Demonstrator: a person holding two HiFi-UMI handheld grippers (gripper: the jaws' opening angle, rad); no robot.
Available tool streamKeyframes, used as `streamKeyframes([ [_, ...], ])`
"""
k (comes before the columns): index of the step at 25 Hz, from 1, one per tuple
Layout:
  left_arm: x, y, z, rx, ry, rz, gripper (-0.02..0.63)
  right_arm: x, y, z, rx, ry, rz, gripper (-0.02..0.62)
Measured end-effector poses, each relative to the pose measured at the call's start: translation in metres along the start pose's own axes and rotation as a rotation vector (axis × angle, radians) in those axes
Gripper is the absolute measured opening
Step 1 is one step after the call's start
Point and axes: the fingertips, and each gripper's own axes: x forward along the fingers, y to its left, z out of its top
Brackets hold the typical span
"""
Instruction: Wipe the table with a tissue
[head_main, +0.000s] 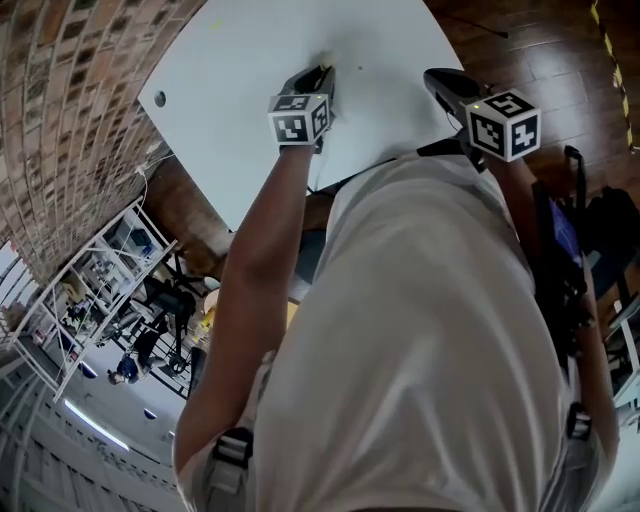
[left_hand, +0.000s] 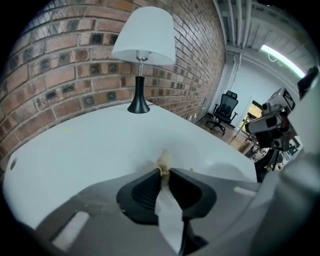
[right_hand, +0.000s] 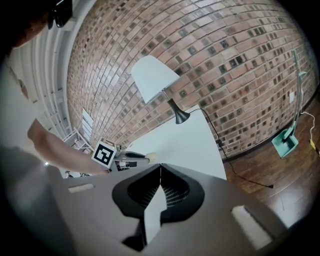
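Observation:
A crumpled, yellowish-stained tissue (left_hand: 163, 161) is pinched at the tips of my left gripper (left_hand: 164, 172), which is shut on it and presses it on the white table (left_hand: 90, 145). In the head view the left gripper (head_main: 325, 74) reaches over the table (head_main: 250, 60) near its middle, with the tissue (head_main: 326, 62) at its tip. My right gripper (head_main: 434, 80) hovers to the right of it, above the table's right part. Its jaws meet with nothing between them (right_hand: 160, 167). The right gripper view shows the left gripper (right_hand: 131, 156) and the tissue (right_hand: 152, 157) on the table (right_hand: 190, 140).
A table lamp (left_hand: 142, 50) with a white shade and black base stands at the table's far side by the brick wall. An office chair (left_hand: 225, 107) and equipment stand beyond the table. A cable and a green dustpan (right_hand: 285, 142) lie on the wood floor.

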Motion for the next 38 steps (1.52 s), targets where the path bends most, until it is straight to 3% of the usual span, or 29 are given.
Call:
streamKeyframes([
  [3, -0.007, -0.003, -0.008, -0.048, -0.036, -0.025, 0.064, -0.004, 0.003, 0.004, -0.009, 0.002, -0.034, 0.009],
  [7, -0.034, 0.029, -0.007, -0.052, -0.037, 0.091, 0.064, 0.012, 0.016, 0.008, -0.015, -0.022, 0.010, 0.009],
  [20, -0.017, 0.041, -0.015, -0.067, 0.033, 0.247, 0.064, -0.025, -0.008, -0.014, 0.030, -0.055, -0.041, 0.009],
  [28, -0.007, 0.015, -0.015, -0.042, 0.046, 0.208, 0.064, -0.041, -0.018, -0.020, 0.051, -0.081, -0.055, 0.009],
  [38, -0.007, 0.028, -0.016, -0.067, 0.053, 0.219, 0.063, -0.034, -0.018, -0.016, 0.061, -0.091, -0.073, 0.009],
])
